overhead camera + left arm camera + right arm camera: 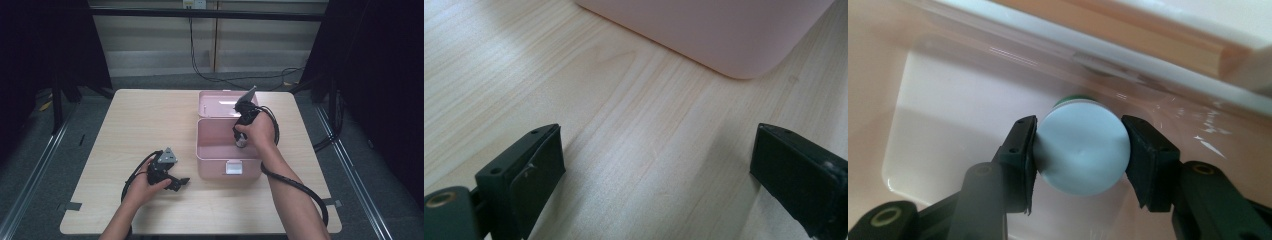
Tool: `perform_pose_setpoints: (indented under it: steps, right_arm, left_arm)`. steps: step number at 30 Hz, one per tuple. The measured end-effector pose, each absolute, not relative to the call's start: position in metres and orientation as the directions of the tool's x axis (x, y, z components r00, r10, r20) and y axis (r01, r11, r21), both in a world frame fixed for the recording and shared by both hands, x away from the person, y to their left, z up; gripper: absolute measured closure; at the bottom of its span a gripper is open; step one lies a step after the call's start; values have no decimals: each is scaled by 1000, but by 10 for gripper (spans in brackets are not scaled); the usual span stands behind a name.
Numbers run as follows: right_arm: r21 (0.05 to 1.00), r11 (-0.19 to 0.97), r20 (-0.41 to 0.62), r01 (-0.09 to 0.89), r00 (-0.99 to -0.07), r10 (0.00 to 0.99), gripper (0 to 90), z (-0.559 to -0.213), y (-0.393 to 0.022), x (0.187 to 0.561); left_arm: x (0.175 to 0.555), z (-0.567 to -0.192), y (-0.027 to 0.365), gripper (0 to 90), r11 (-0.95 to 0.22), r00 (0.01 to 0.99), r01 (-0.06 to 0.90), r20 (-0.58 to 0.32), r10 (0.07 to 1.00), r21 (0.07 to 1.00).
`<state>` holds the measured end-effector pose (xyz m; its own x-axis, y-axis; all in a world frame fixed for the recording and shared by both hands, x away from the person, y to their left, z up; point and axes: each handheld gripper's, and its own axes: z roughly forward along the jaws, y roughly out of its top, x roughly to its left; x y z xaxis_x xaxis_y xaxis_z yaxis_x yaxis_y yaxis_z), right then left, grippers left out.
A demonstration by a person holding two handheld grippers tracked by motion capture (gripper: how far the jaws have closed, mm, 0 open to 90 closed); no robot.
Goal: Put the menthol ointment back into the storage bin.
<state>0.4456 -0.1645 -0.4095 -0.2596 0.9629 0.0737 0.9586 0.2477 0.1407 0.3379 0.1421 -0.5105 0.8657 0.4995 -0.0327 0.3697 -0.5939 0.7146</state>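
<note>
While the right gripper reaches down into the open pink box, the scene reads like this:

Right gripper (1079, 150): its two black jaws are pinched on a small round bottle (1083, 152), one pad on each side of the pale blue-white disc that faces the camera; a thin green edge shows just beyond that disc.
Why held so: gripping across the round body from opposite sides should keep the bottle from rolling out of the jaws, and the tool points steeply down in the high view (245, 125), which suits a reach into a deep container.
Bottle's place: between the jaws, low inside the box, close to its floor; whether it touches the floor I cannot tell.
Box (212, 150): it lies under and around the right gripper, lid (217, 102) swung back flat beyond it, white latch (233, 167) on the wall nearest the person.
Left gripper (172, 181): jaws spread wide apart with nothing between them, low over the bare wooden table (634, 150); a rounded corner of the box lies ahead of it and a little to its right.
Why parked there: it seems to be waiting clear of the box, near enough to steady it if needed.
Writing: no brand, label or lettering can be read on the bottle, box or grippers.
</note>
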Motion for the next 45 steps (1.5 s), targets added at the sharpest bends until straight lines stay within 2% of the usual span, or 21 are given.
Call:
perform_pose_setpoints:
  steps: [27, 45]
  right_arm:
    - [156, 268, 56, 951, -279, 959, 504, -419, -166, 446]
    - [160, 277, 65, 947, -291, 955, 490, -413, -164, 444]
  left_arm:
    - [338, -510, 142, 65, -595, 865, 370, -31, 500, 713]
    - [338, -510, 142, 63, -595, 866, 370, -33, 500, 714]
